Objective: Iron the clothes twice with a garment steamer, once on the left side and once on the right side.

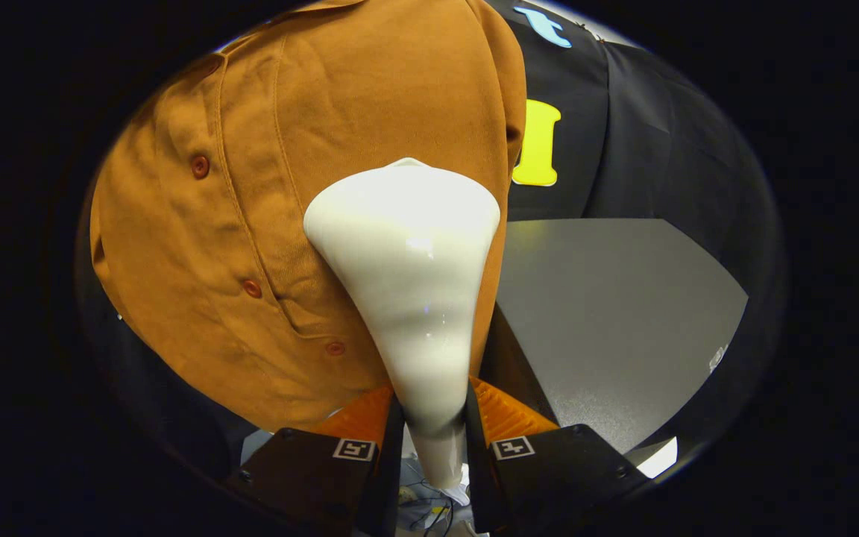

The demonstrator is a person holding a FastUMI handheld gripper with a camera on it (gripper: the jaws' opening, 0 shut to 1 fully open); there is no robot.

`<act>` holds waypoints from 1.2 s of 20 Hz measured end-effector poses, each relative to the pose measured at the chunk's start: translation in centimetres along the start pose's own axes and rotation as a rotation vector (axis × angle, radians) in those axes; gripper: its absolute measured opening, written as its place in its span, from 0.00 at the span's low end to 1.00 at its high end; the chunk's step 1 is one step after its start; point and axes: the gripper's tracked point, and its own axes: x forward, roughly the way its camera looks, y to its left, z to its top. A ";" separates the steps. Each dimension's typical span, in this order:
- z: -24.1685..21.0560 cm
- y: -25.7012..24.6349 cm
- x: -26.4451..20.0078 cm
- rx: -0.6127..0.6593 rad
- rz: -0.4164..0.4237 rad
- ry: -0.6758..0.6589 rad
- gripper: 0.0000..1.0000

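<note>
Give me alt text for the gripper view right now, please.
The claw is shut on the neck of a white garment steamer, whose wide head rests against a hanging brown buttoned shirt. Beyond the shirt is a grey table.

the steamer (407, 261) looks like smooth, glossy plastic, with small bright highlights on its flared head and narrow neck; the gripper (433, 418) has both fingers pressed on that neck, their pads (508, 414) ribbed and matt. the shirt (265, 186), at ten o'clock from the steamer's head, is matt woven cloth with stitched seams and shiny plastic-looking buttons (200, 165). the table (616, 313), at three o'clock, is a smooth, dull surface with fine speckle.
</note>
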 end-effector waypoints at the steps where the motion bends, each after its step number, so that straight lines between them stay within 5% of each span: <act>1: -0.7 -0.1 0.2 0.002 0.002 0.015 0.42; 12: -5.8 -0.9 0.7 0.035 0.030 0.137 0.42; 24: 7.7 0.8 -7.7 -0.019 0.067 -0.260 0.42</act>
